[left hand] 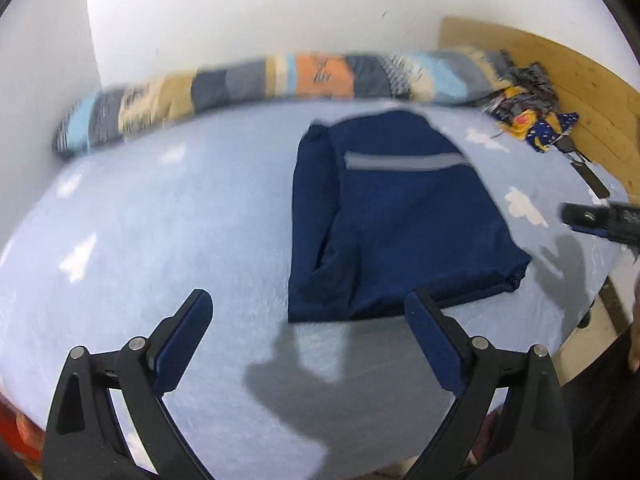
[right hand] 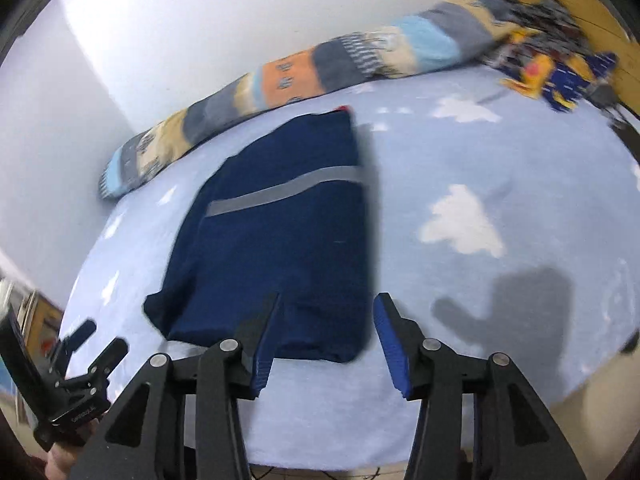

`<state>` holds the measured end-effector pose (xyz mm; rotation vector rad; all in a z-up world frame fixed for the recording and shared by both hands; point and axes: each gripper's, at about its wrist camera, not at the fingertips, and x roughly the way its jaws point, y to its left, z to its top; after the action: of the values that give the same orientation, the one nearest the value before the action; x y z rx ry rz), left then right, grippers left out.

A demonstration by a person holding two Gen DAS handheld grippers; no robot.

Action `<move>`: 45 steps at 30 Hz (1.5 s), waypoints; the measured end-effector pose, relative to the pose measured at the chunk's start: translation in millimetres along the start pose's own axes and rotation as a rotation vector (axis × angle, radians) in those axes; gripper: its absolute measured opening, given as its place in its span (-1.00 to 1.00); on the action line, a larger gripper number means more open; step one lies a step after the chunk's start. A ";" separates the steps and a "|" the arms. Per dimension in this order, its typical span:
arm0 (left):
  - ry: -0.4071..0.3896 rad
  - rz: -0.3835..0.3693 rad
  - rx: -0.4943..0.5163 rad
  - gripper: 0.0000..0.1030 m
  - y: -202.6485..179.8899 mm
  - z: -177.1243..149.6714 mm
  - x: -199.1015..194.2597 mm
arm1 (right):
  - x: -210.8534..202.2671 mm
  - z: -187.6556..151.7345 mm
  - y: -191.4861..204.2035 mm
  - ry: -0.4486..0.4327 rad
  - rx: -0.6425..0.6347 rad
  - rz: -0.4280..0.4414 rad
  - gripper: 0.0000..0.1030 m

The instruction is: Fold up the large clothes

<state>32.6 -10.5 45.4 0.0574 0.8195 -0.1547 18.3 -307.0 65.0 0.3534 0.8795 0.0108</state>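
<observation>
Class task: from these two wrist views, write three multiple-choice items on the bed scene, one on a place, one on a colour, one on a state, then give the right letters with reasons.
1. Where does the garment lie?
A. on the bedsheet
B. on the floor
C. over the headboard

2. What colour is the stripe across the garment?
A. red
B. grey
C. yellow

3. How do the two grippers stand?
A. both shut on the garment
B. one open, one shut on cloth
C. both open, holding nothing

Answers:
1 A: the navy garment rests flat on the light blue sheet, short of the rolled blanket by the wall.
2 B: a grey band crosses the navy cloth in both views.
3 C: the left gripper and the right gripper show spread fingers with no cloth between them.
</observation>
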 end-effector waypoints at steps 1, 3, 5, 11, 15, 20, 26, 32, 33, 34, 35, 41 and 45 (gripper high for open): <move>-0.007 -0.024 -0.026 0.90 2.3 4.2 1.2 | -0.1 2.2 -3.6 0.015 0.021 -0.004 -0.14; -0.025 -0.041 -0.050 0.90 0.5 8.9 3.4 | -1.8 1.2 -7.1 0.040 0.058 0.037 -0.25; -0.005 -0.062 -0.031 0.90 -13.3 11.4 14.0 | 1.9 -3.1 -0.9 0.061 0.026 0.061 -0.27; -0.052 0.001 0.153 0.90 -62.2 8.6 28.9 | 34.1 -16.0 10.5 0.083 -0.052 0.049 -0.54; -0.025 0.036 0.168 0.90 -64.4 11.7 43.7 | 27.4 -14.9 13.9 0.016 -0.105 -0.005 -0.45; 0.037 0.030 0.045 0.90 -50.0 18.3 68.6 | 34.5 -53.0 29.4 0.028 -0.304 -0.096 -0.16; 0.063 0.041 -0.016 0.90 -46.4 16.2 78.7 | 56.1 -56.5 43.6 -0.042 -0.382 -0.132 -0.15; 0.073 0.062 0.003 0.92 -45.9 10.1 83.3 | 76.0 -46.8 31.0 0.015 -0.318 -0.149 -0.27; 0.073 0.063 0.000 0.92 -44.5 10.5 83.7 | 72.0 -47.2 29.4 0.012 -0.295 -0.140 -0.35; 0.071 0.069 0.000 0.92 -43.0 10.0 83.5 | 68.4 -49.5 28.7 0.029 -0.278 -0.131 -0.47; 0.070 0.087 0.008 0.92 -42.0 9.0 83.7 | 66.5 -51.8 24.9 0.048 -0.244 -0.117 -0.53; 0.044 0.111 0.025 0.90 -40.6 7.6 73.0 | 38.1 -36.3 -24.1 0.055 0.056 0.024 -0.74; -0.023 0.104 0.091 0.90 -53.9 10.7 57.6 | 20.2 -20.5 10.8 -0.051 -0.080 0.088 -0.72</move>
<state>70.4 -71.5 10.9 0.1830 0.7841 -0.0942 17.2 -287.7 41.2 0.3162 0.8101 0.1170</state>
